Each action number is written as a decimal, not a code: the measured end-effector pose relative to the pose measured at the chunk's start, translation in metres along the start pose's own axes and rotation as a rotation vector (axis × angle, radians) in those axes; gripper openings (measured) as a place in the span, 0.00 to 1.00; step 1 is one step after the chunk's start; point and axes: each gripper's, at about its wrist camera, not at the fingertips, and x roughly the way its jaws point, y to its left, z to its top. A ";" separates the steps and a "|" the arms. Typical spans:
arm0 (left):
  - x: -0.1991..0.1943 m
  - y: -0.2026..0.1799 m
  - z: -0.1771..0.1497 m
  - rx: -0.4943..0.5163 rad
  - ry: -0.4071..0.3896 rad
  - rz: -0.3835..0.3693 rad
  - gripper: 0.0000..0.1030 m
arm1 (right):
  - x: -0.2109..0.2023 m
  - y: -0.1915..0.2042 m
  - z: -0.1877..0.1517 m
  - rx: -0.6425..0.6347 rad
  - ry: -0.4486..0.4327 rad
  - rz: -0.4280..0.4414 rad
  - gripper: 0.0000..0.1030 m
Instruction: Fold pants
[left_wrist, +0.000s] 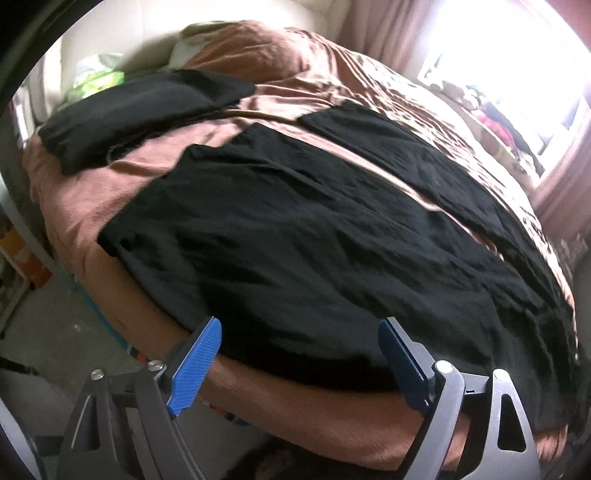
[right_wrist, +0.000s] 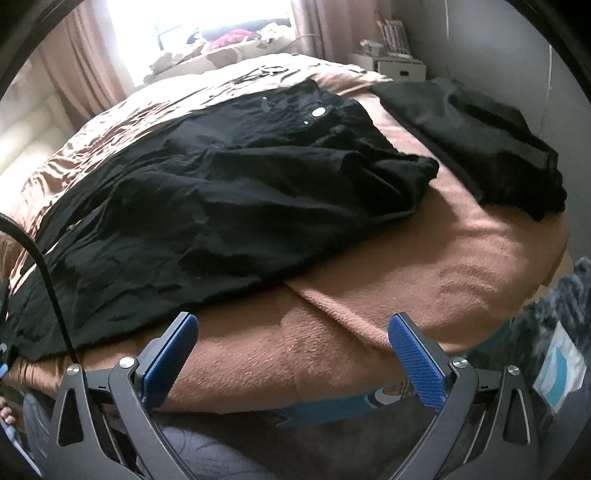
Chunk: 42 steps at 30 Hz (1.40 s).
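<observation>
**Left Wrist View and Right Wrist View Frame Black Pants Spread on a Bed**

Left wrist view: black pants (left_wrist: 295, 229) lie flat across a brown blanket (left_wrist: 92, 206) on the bed, the two legs running away toward a bright window (left_wrist: 517, 74), a strip of blanket showing between them. The left gripper (left_wrist: 299, 347) hovers at the near edge of the bed with its blue fingers (left_wrist: 195, 365) spread wide and holding nothing. A second dark garment (left_wrist: 140, 110) lies folded at the far left, well apart from the pants.

Right wrist view: only here does the waistband show, with a pale button (right_wrist: 318, 110) near the far end of the pants (right_wrist: 221, 192). The right gripper (right_wrist: 291, 336) is likewise spread and empty, over bare blanket (right_wrist: 369, 295) just beside the pants' edge. A black cable (right_wrist: 48, 273) crosses the left of this view, and another dark garment (right_wrist: 476, 147) sits at the right, clear of the pants.
</observation>
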 end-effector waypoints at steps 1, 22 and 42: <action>0.001 0.004 0.003 -0.012 -0.001 0.001 0.84 | 0.002 -0.002 0.002 0.007 0.005 0.001 1.00; -0.016 0.077 0.016 -0.317 0.041 -0.104 0.63 | 0.017 -0.058 -0.003 0.156 0.057 0.052 0.93; -0.001 0.093 0.047 -0.371 -0.032 -0.146 0.58 | 0.027 -0.090 0.018 0.313 -0.008 0.157 0.87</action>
